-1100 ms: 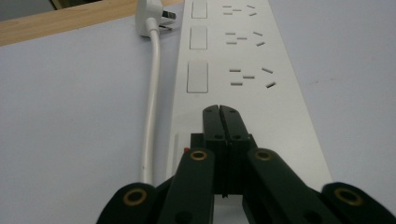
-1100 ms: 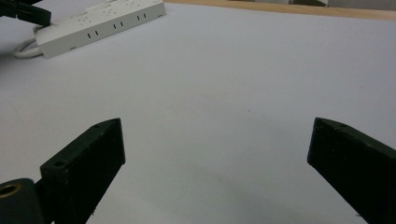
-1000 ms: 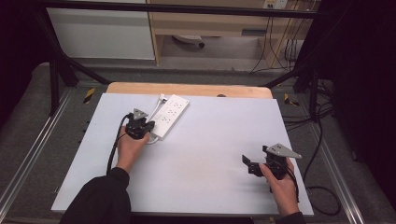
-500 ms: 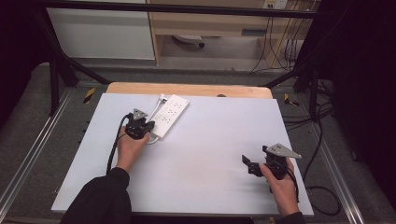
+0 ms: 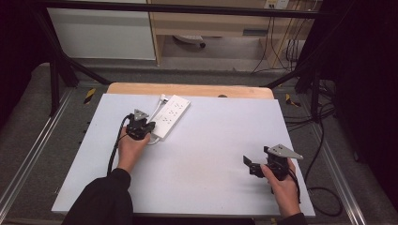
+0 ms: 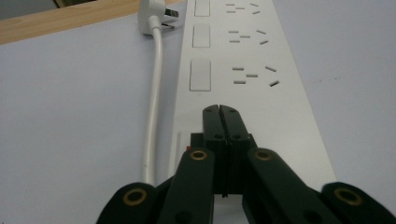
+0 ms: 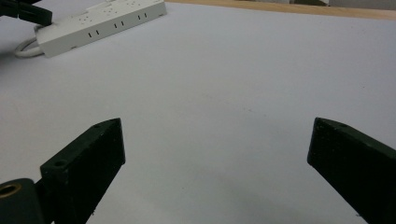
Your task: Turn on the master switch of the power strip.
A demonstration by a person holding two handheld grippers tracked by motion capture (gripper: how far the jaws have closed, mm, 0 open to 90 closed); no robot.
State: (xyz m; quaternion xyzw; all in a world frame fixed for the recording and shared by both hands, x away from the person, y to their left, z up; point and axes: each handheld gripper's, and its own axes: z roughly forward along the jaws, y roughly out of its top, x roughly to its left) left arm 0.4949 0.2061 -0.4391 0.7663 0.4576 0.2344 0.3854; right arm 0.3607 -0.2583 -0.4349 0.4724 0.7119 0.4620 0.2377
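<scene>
A white power strip (image 5: 172, 115) lies at the back left of the table, its outlet rows (image 6: 252, 56) facing up. Its white cable (image 6: 154, 93) runs along the strip's side to a plug (image 6: 156, 14) near the wooden edge. My left gripper (image 5: 146, 126) is shut with nothing between its jaws, and its tips (image 6: 219, 109) rest over the near end of the strip. Whether they touch it I cannot tell. My right gripper (image 5: 251, 165) stands wide open above bare table at the front right, its jaws (image 7: 215, 135) pointed across toward the strip (image 7: 100, 21).
The white tabletop (image 5: 211, 154) has a wooden strip (image 5: 187, 89) along its far edge. Black frame bars and cables surround the table, with loose cables on the floor at the right (image 5: 324, 140).
</scene>
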